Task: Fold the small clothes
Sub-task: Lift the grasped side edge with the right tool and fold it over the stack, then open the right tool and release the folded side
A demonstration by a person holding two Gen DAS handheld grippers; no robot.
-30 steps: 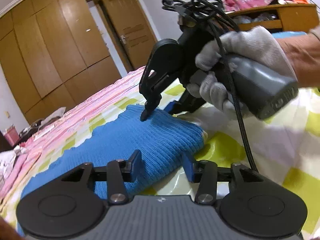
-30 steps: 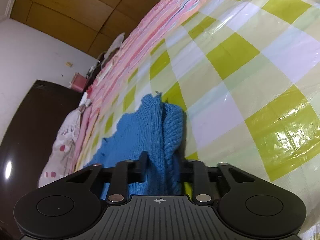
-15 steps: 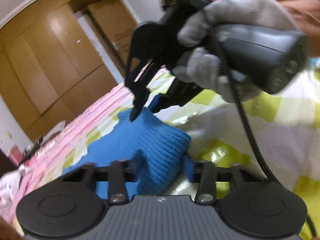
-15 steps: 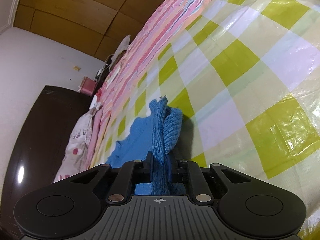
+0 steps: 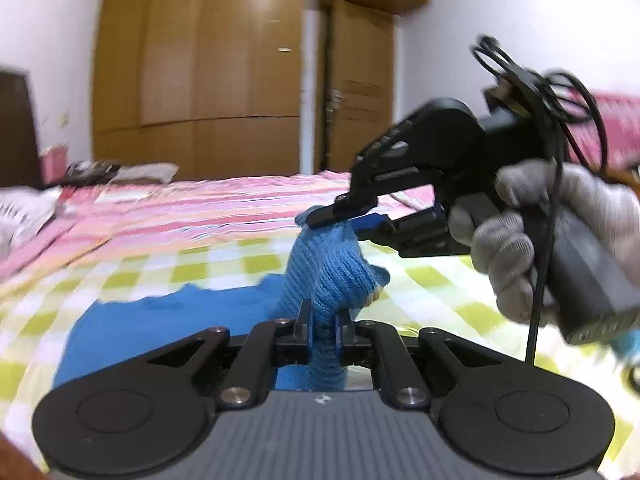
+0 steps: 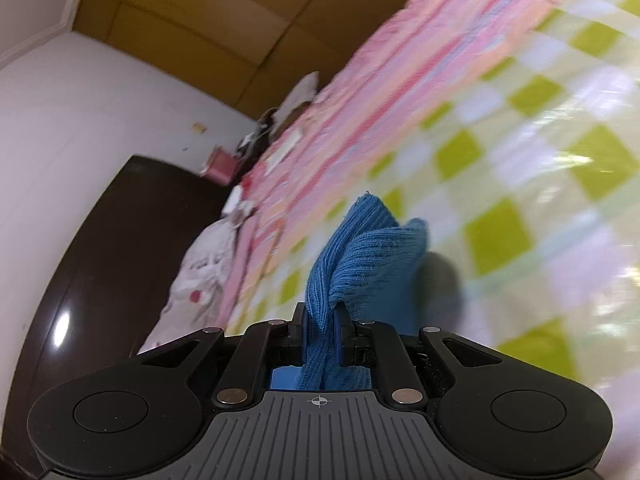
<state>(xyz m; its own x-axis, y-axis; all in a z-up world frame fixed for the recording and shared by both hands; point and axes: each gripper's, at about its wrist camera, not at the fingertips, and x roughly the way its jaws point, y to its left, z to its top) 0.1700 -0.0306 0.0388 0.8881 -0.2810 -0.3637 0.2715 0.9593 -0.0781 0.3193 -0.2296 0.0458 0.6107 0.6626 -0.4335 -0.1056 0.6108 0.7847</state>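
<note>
Two tools now clamp the blue knit garment. Left tool has its jaws pinched on a bunched ridge of the fabric; a second ago they stood apart with the cloth flat beneath them. Right tool, held in a gloved hand, grips the far top edge of that ridge; in its own wrist view the right tool is pinched on the knit too, narrower than half a second ago. The garment's right end has come up off the bed into a standing peak, while the rest stays flat on the green-checked sheet, near left of the tools. Both views are motion-blurred and the left camera has levelled toward the wardrobe, so the lift looks under way. Judgement: grasping is finished, and the fold step itself has started; next the raised end likely gets carried over the flat part. Risk: thick ribbed knit may slip or drag the flat half along, skewing the fold.
</note>
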